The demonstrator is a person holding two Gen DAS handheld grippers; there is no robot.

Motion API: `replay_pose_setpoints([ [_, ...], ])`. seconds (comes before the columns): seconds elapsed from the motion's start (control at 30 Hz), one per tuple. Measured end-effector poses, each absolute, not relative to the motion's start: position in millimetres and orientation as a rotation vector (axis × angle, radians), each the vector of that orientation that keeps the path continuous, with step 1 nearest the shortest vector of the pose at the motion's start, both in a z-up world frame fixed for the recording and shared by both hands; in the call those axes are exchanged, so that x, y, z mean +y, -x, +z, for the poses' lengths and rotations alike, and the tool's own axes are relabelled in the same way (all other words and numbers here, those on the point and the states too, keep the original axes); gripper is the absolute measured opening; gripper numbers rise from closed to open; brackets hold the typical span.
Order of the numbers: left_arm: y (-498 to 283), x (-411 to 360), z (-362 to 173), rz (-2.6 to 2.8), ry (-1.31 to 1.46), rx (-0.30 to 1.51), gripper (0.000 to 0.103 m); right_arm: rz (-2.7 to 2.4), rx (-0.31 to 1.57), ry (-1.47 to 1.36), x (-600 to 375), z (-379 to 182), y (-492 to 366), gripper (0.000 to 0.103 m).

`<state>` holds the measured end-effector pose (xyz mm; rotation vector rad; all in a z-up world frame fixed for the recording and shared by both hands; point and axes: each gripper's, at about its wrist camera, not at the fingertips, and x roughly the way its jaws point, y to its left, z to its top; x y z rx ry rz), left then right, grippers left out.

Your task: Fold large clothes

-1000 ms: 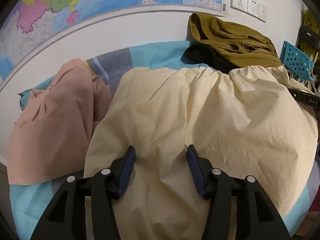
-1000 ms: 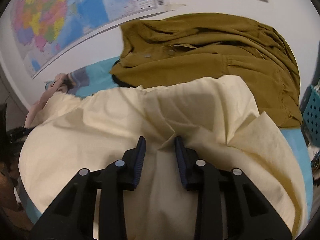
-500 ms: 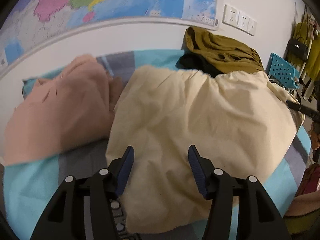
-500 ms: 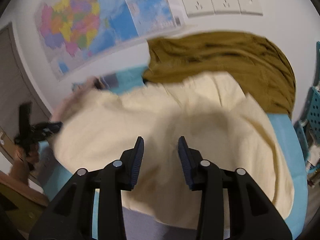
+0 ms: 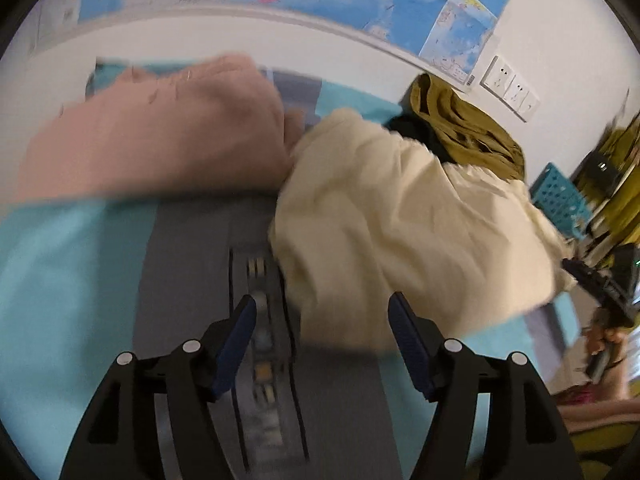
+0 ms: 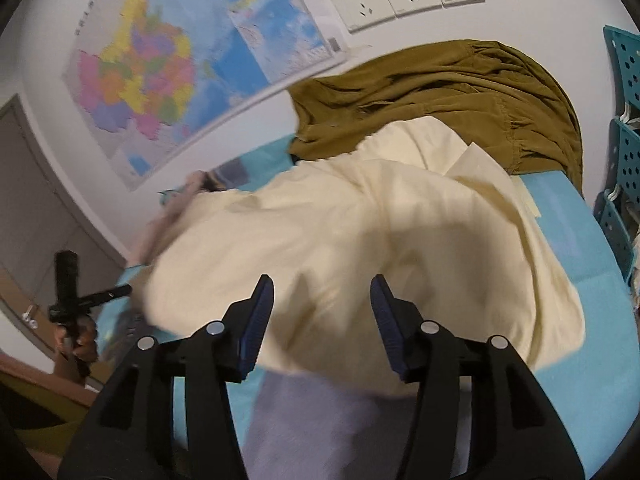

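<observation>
Both grippers have pulled back from the cream garment since a second ago, when they hung close over it and the right one's jaws were nearly together. Now the left gripper and right gripper are spread wide, holding nothing. That garment lies rumpled on the blue and grey bed cover, between a pink garment and an olive one.

text: none readable | wall map: lettering and the label at its corner too blurred to make out | bed cover strip: pattern smeared, no words legible
</observation>
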<state>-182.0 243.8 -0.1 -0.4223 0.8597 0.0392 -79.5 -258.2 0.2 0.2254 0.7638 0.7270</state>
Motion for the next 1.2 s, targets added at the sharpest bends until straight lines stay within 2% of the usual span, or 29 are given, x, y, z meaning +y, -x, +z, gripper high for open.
replay_pose_setpoints([
  [0.1, 194.1, 233.3, -11.3, -0.03, 0.49, 0.899, 0.066, 0.742, 0.766, -0.226, -261.6, 1.8, 91.0, 0.053],
  [0.17, 194.3, 222.6, -19.0, -0.079, 0.518, 0.921, 0.066, 0.744, 0.801, -0.239, -262.6, -7.0, 94.7, 0.061],
  [0.27, 184.4, 206.7, -29.6, -0.124, 0.542, 0.944, 0.066, 0.708, 0.859, -0.28, -264.9, -25.8, 90.3, 0.06],
  [0.3, 179.8, 202.0, -31.0, -0.135, 0.552, 0.938, 0.069, 0.704, 0.867, -0.304, -266.5, -30.2, 90.2, 0.06],
  [0.43, 157.1, 191.0, -35.4, -0.205, 0.626, 0.934, 0.071, 0.719, 0.857, -0.34, -269.7, -31.8, 97.3, 0.062],
  [0.53, 142.7, 189.6, -36.7, -0.214, 0.663, 0.915, 0.078, 0.72, 0.863, -0.372, -275.9, -35.0, 103.0, 0.062],
  [0.63, 131.5, 193.5, -40.2, -0.221, 0.738, 0.887, 0.079, 0.714, 0.872, -0.425, -284.9, -40.6, 107.3, 0.064],
  [0.8, 122.0, 201.3, -43.8, -0.225, 0.82, 0.837, 0.079, 0.67, 0.896, -0.518, -301.9, -53.4, 109.7, 0.074],
  [0.87, 120.4, 201.5, -42.7, -0.214, 0.828, 0.832, 0.079, 0.64, 0.905, -0.54, -306.6, -58.8, 107.5, 0.074],
  [1.0, 119.0, 204.8, -42.4, -0.207, 0.847, 0.801, 0.079, 0.625, 0.884, -0.57, -306.3, -57.8, 102.9, 0.082],
  [1.2, 105.6, 201.8, -41.4, -0.158, 0.82, 0.802, 0.079, 0.51, 0.852, -0.57, -289.3, -58.1, 76.1, 0.083],
])
